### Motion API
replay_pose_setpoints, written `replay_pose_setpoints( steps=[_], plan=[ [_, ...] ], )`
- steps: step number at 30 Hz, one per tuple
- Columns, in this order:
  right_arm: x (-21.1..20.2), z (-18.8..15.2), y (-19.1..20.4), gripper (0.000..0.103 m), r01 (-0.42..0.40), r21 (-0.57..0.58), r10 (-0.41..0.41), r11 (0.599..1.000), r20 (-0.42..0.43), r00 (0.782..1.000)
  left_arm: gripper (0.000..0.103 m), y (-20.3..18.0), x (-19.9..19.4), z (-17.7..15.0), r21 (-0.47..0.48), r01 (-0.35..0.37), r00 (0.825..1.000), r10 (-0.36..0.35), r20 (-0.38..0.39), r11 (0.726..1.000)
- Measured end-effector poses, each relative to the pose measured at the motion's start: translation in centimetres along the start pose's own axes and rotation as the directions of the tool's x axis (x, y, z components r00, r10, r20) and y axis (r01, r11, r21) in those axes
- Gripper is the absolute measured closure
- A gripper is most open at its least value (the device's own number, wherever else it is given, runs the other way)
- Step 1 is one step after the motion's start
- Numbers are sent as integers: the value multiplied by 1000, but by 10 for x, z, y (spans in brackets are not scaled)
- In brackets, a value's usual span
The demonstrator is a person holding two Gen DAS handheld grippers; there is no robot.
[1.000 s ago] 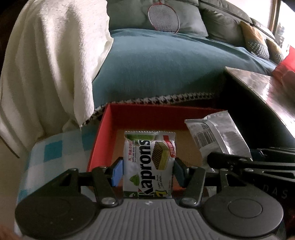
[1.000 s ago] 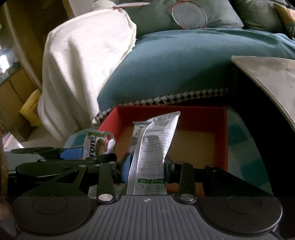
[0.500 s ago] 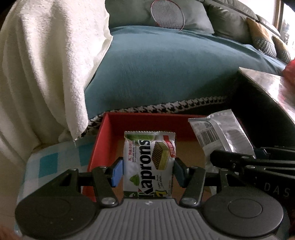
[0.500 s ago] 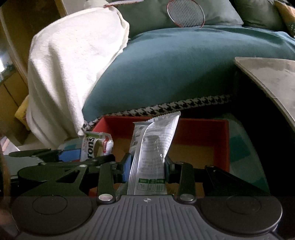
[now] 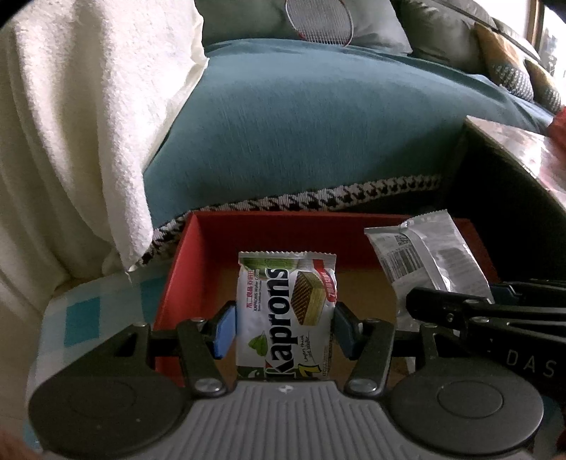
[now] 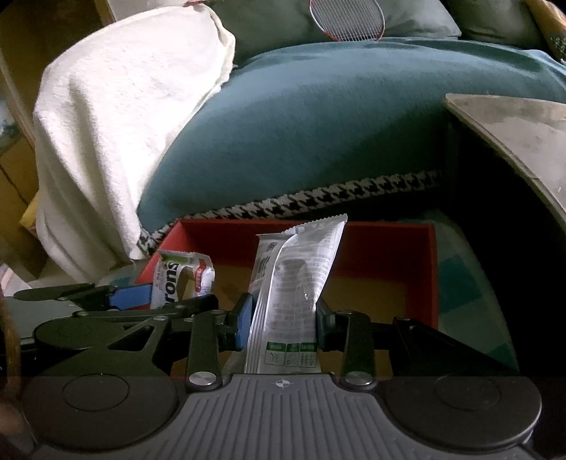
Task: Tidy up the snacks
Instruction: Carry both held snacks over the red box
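My left gripper (image 5: pixel 284 327) is shut on a white and green Kaprons wafer packet (image 5: pixel 286 311), held upright over the red box (image 5: pixel 269 230). My right gripper (image 6: pixel 283 318) is shut on a silver snack packet (image 6: pixel 290 293), also upright above the red box (image 6: pixel 399 244). In the left wrist view the silver packet (image 5: pixel 428 258) and the right gripper's black arms sit at the right. The right wrist view shows the Kaprons packet (image 6: pixel 182 279) at the left between blue pads. The box's brown floor shows beneath both packets.
The red box rests on a blue and white checked surface (image 5: pixel 81 315). Behind it lies a teal cushion (image 5: pixel 300 134) with houndstooth trim, a white towel (image 5: pixel 78 124) at the left, and a racket (image 5: pixel 318 17) farther back. A wooden table edge (image 6: pixel 513 131) stands at the right.
Both grippers, still shut on their packets, have moved forward over the red box; the box has slid lower in both views and the sofa cushion looms larger.
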State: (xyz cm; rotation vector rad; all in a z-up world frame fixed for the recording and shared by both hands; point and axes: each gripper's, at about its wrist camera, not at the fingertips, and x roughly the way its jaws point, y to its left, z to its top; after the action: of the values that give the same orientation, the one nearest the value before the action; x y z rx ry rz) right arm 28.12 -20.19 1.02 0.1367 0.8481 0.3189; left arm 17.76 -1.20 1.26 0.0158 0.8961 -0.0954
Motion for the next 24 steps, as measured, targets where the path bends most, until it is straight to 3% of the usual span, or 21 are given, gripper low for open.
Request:
replay_pose_setpoints(
  steps=[24],
  plan=[
    [36,-16,-17,59,44,7,-42,999,-124,991,53,-8,49,-14,34,-14,993,18,-114,999]
  ],
)
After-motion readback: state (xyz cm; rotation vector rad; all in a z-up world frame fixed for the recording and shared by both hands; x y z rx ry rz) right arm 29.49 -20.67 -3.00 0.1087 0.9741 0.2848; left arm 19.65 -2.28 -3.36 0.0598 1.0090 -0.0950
